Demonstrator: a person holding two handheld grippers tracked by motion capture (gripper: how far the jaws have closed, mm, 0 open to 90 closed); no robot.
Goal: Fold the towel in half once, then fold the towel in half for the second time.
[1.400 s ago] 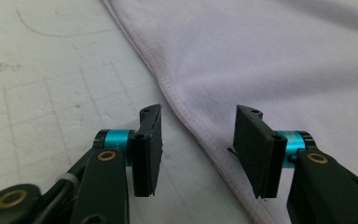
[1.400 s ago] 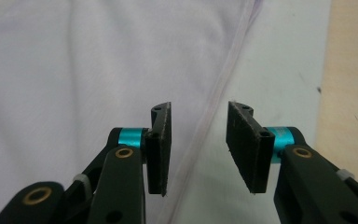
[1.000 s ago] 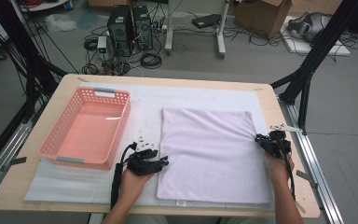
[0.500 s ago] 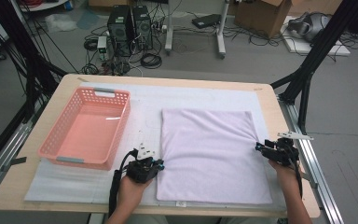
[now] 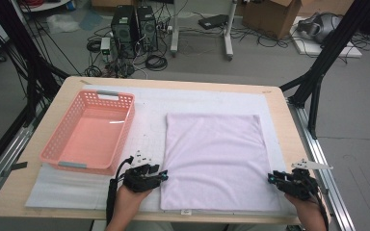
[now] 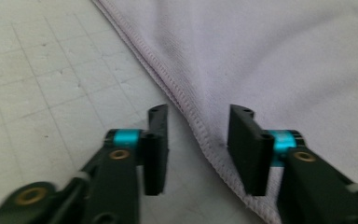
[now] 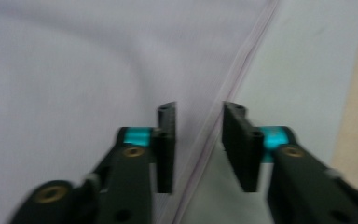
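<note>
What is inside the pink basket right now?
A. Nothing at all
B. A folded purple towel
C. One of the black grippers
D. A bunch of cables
A: in the high view the pink basket shows only its bare floor, while the purple towel lies flat on the white mat beside it, with the left gripper and right gripper at the towel's near side edges.

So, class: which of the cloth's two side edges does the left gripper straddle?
The left gripper straddles the lilac cloth's edge facing the pink basket; the opposite edge lies at the right gripper.
</note>
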